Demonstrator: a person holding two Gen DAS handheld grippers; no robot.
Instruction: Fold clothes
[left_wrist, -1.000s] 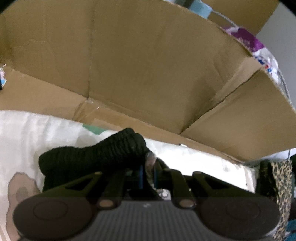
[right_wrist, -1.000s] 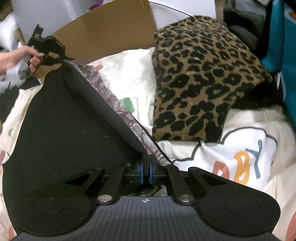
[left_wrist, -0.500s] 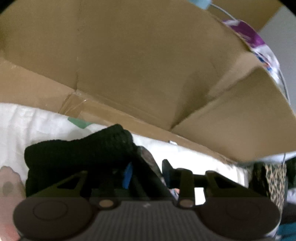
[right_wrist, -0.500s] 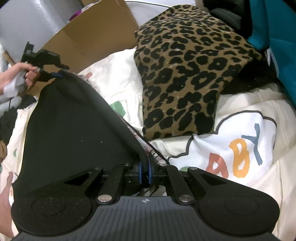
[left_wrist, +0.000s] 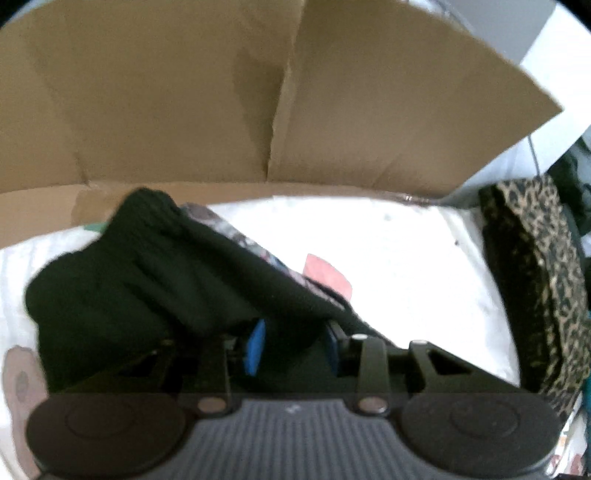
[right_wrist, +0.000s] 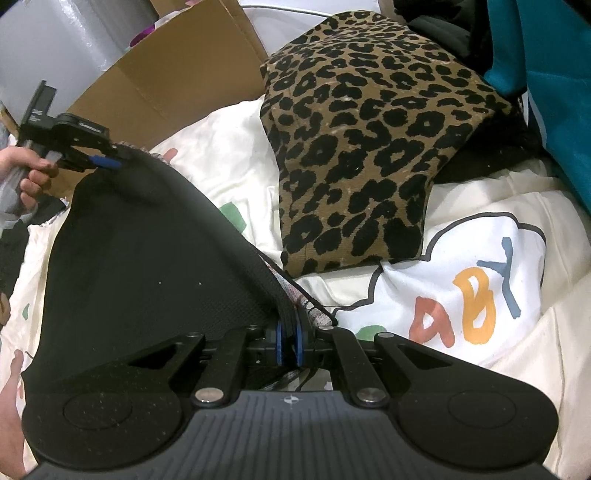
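A fold is under way: the black garment (right_wrist: 147, 251), lying at nine o'clock of the leopard-print piece (right_wrist: 369, 147), is clamped by the right gripper (right_wrist: 288, 345), while the left gripper (left_wrist: 293, 345), its jaws just parted around the cloth, must re-grip next.

The black ribbed knit cloth garment (right_wrist: 147, 258) looks matt and finely textured. The leopard-print fabric (right_wrist: 362, 147) is soft, faintly corded. Plain brown cardboard (left_wrist: 258, 92) is dull, creased. The white printed cotton bedsheet (right_wrist: 480, 277) looks smooth.
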